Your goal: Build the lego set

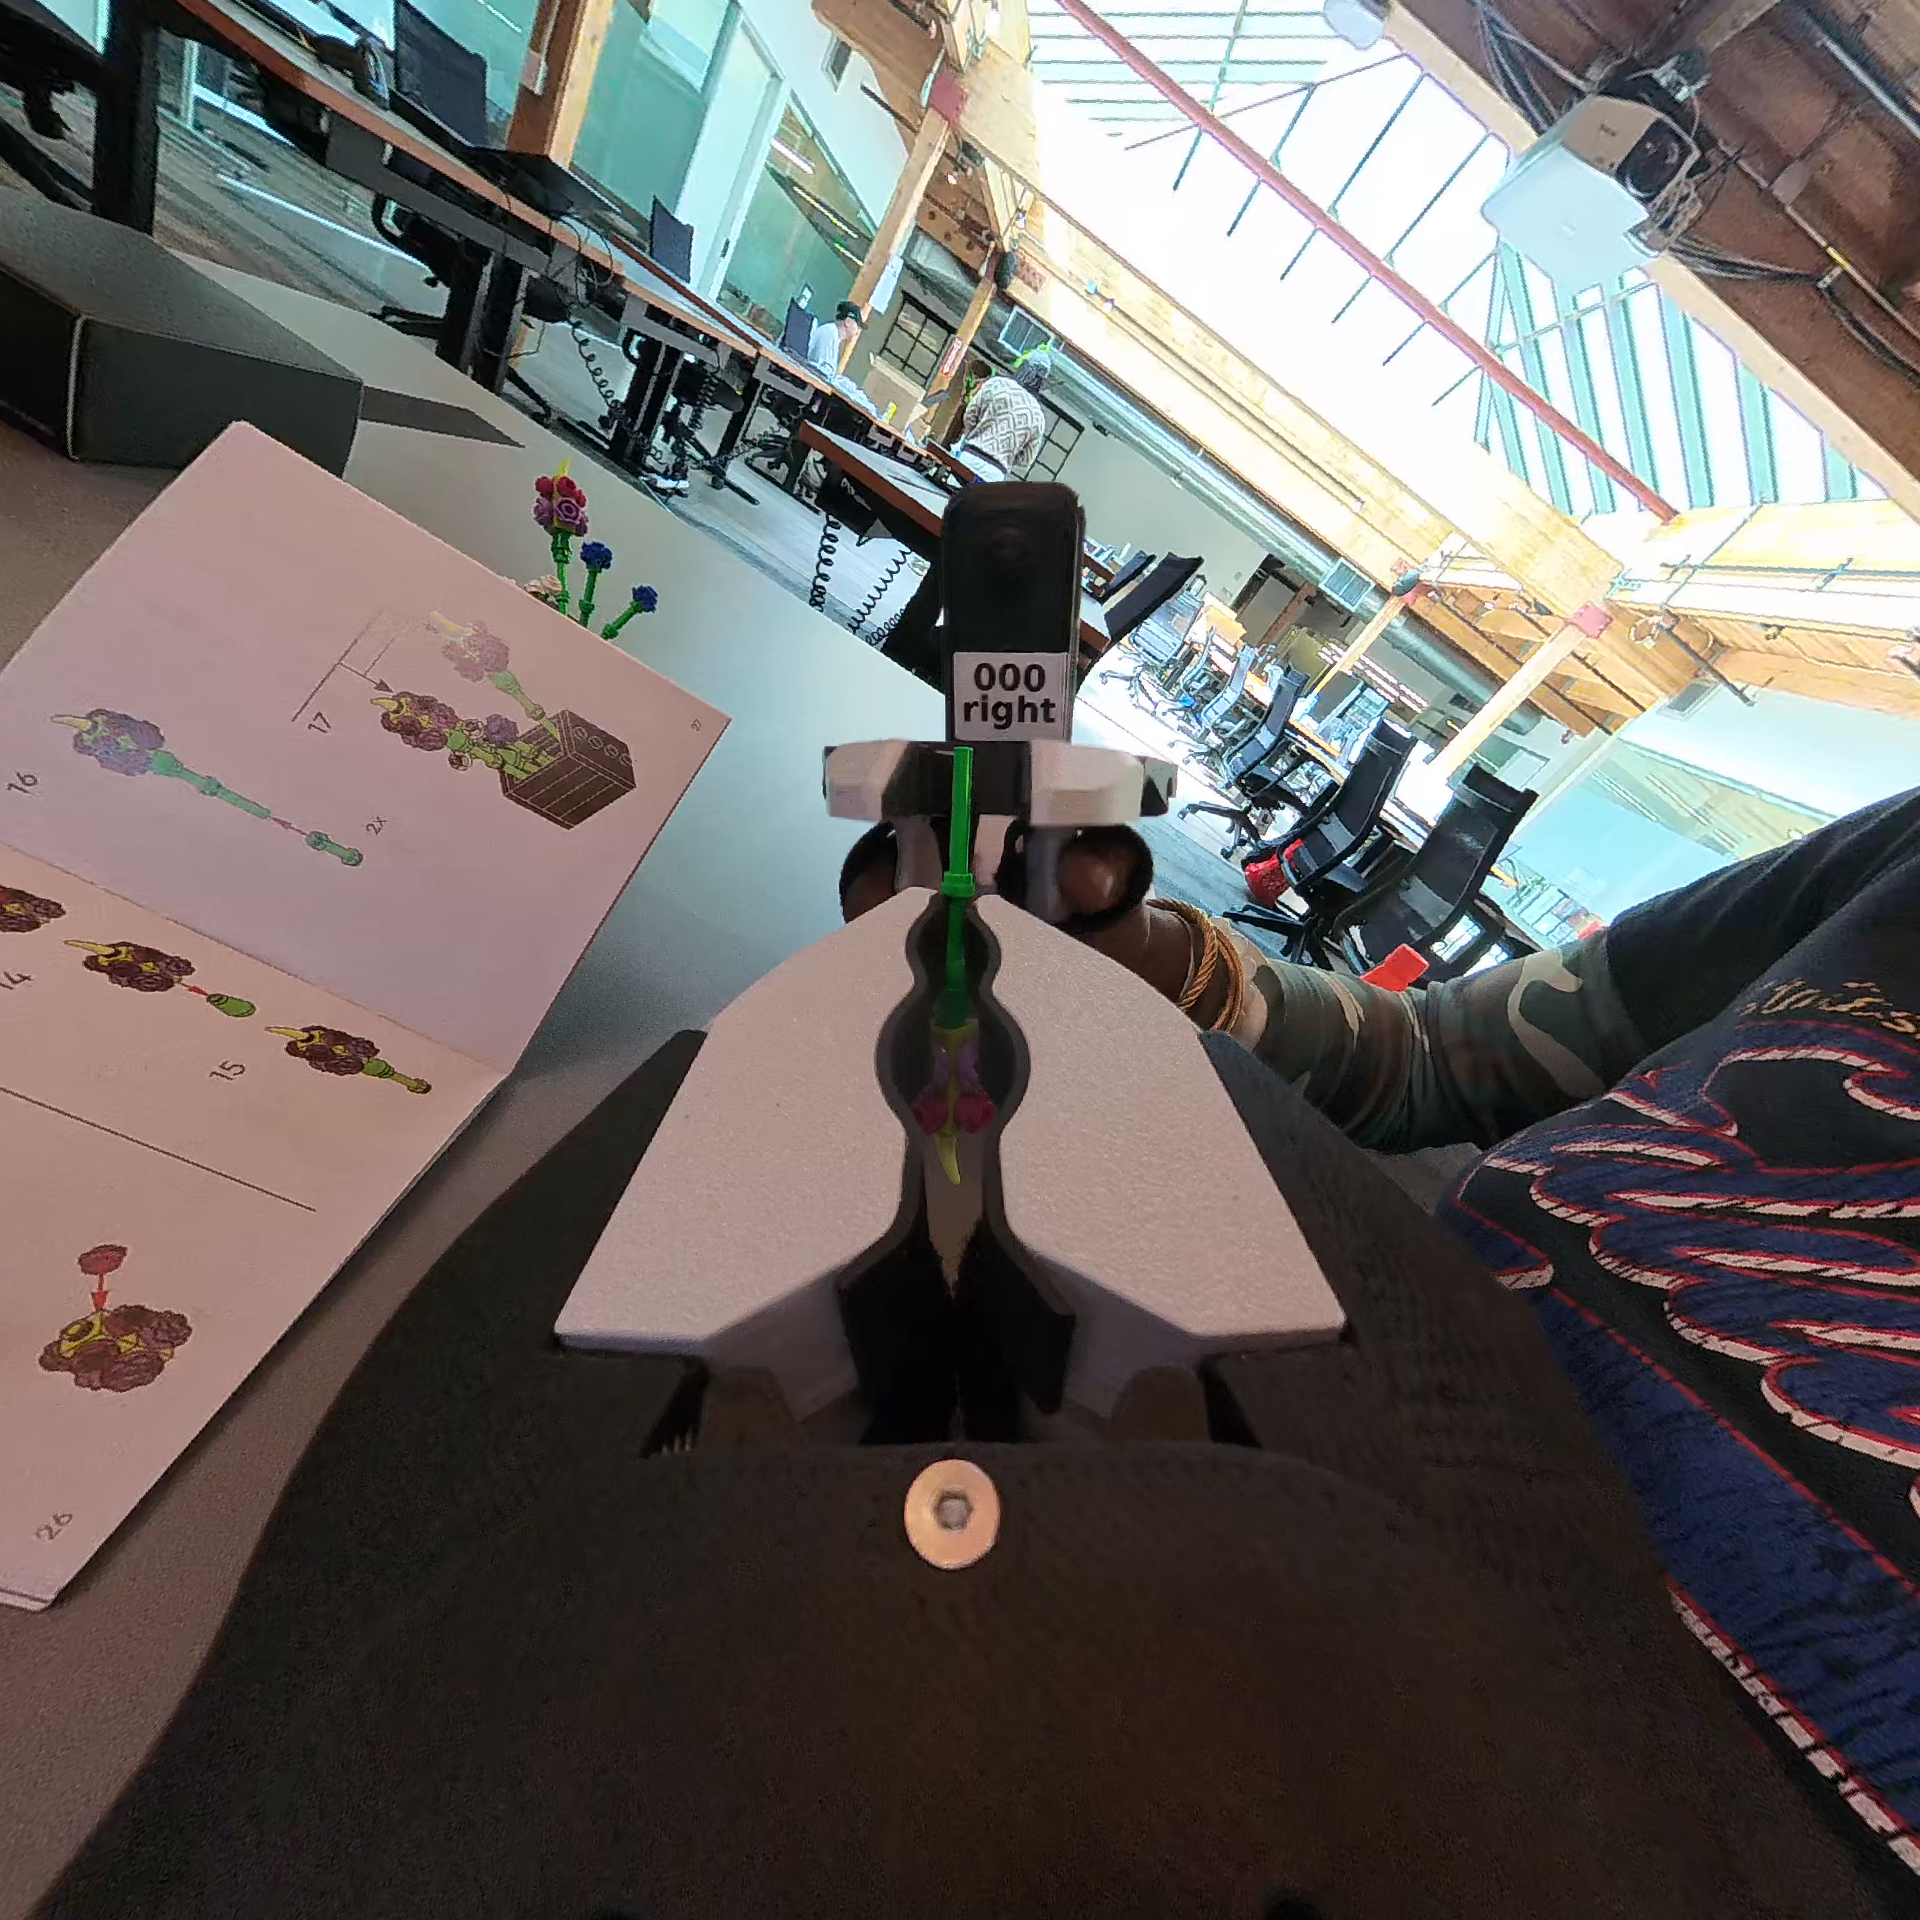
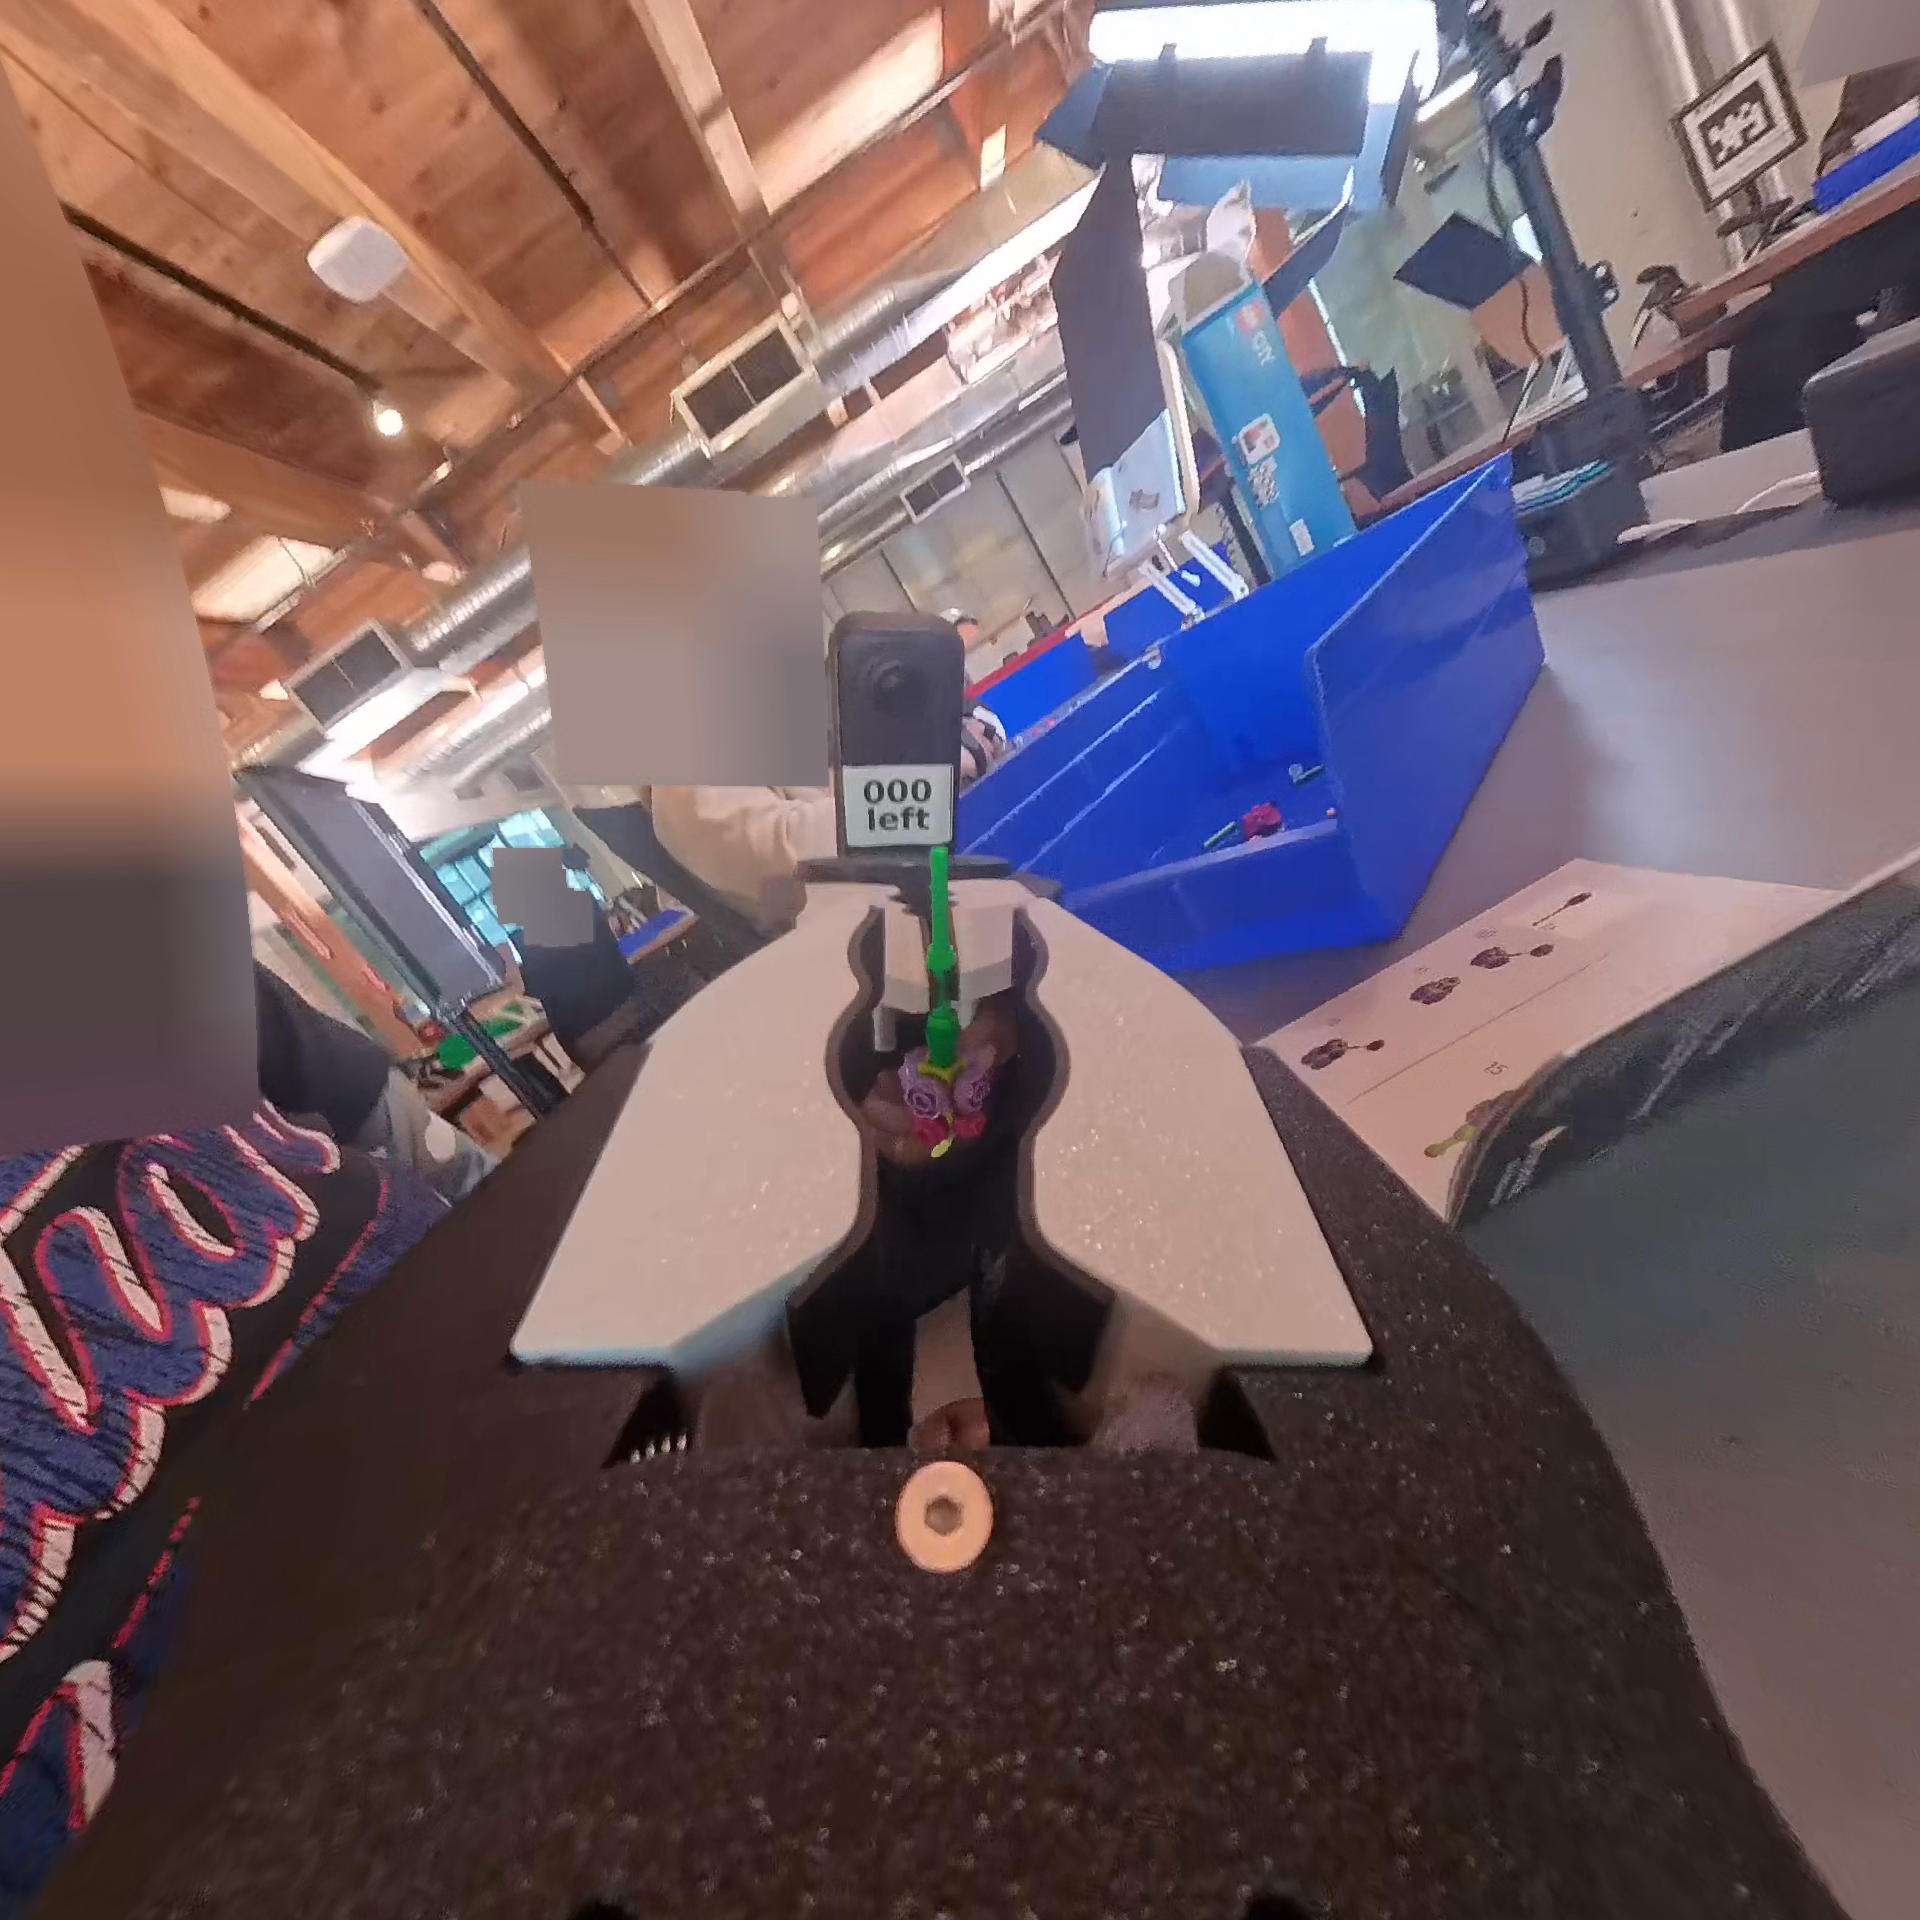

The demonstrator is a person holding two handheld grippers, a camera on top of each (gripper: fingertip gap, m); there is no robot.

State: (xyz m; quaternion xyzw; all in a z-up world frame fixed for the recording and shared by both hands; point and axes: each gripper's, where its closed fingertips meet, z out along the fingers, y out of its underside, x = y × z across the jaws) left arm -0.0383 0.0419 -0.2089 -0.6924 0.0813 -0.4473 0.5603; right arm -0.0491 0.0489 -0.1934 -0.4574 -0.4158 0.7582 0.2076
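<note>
Presently, left hand-held gripper (image 1: 954, 914): fingers drawn nearly together, tips pinching the green stem of the purple lego flower (image 1: 954, 1091); flower head hangs in the hollow behind the tips, clear of the surface (image 1: 748, 831).
Right hand-held gripper (image 2: 940, 925): faces the left one head-on, fingers a narrow way apart, and the stem shows in the gap. No contact visible.
Risk, slip: the stem is thin and held at one spot only, so a sideways nudge could swing or drop it, probably off the surface edge.
Risk, joint: the stem looks segmented, so a skewed push or twist between the two tools may pop a segment loose.
Risk, clash: tips are very close, so closing the right could strike the left's fingers.
Instruction booklet (image 1: 312, 935): lies open just beside the work.
Built flowers (image 1: 577, 561): upright beyond the booklet.
Blue parts bin (image 2: 1434, 727): farther off, with a few loose pieces inside.
</note>
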